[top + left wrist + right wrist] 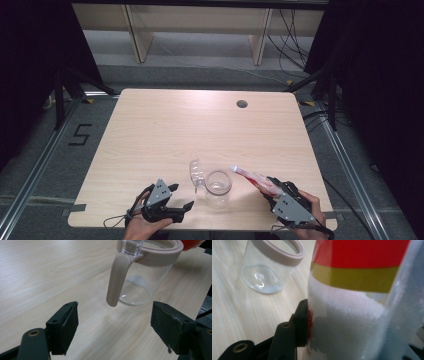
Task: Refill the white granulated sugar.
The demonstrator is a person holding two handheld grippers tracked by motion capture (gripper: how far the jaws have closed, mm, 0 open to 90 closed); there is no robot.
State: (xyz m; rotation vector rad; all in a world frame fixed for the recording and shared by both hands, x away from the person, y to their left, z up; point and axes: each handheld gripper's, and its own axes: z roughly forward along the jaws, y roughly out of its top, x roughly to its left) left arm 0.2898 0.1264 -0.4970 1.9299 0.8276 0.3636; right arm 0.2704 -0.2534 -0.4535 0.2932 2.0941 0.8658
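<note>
Lower right of the high view: right gripper (267, 189) clamps a clear bag of white granules (255, 179), long axis slanting up-left, mouth toward the glass jar (218, 186). Left gripper (181, 197) gapes empty.

The high view is looking forward and down from above the person's side, taking in the whole counter (200, 125) from well back. The left gripper view is sitting low and close, looking along its jaws across the counter at the glass jar (143, 277) just ahead. The right gripper view is pressing very near a bag of white grains (352, 315), with the same jar (270, 267) behind it. All three views are sharing the jar (218, 186)
</note>
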